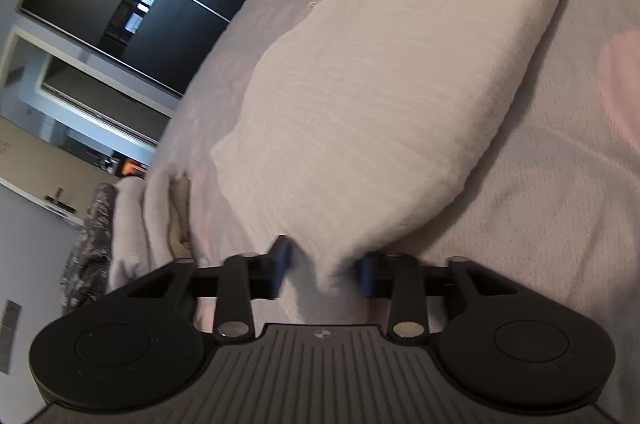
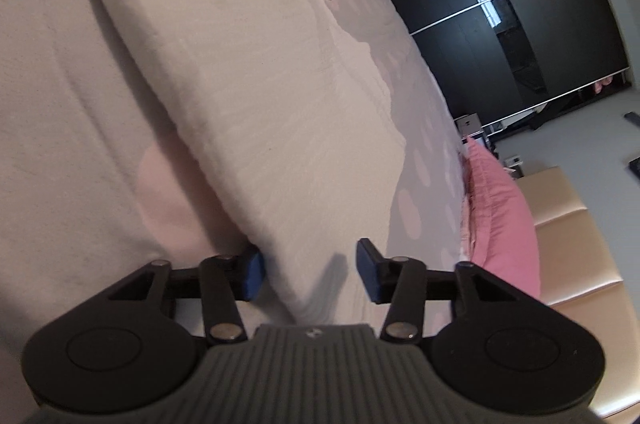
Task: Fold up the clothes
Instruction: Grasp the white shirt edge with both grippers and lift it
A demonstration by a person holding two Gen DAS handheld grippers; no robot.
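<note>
A cream knitted garment [image 1: 384, 96] lies folded lengthwise on the bed's pale sheet with pink spots [image 1: 560, 204]. In the left wrist view its near corner reaches down between the blue fingers [image 1: 282, 264] of my left gripper [image 1: 324, 272], which is open around that corner. In the right wrist view the same garment [image 2: 256, 84] runs away from me, and its near end sits between the blue pads [image 2: 370, 272] of my right gripper [image 2: 310, 272], also open. Both sets of jaws stand wide apart, low over the sheet.
A stack of folded pale clothes [image 1: 136, 220] and a dark patterned garment [image 1: 88, 244] lie at the bed's left edge. A pink pillow [image 2: 500, 220] and a beige padded headboard [image 2: 572, 244] are on the right. Dark sliding wardrobe doors [image 2: 520, 24] stand beyond the bed.
</note>
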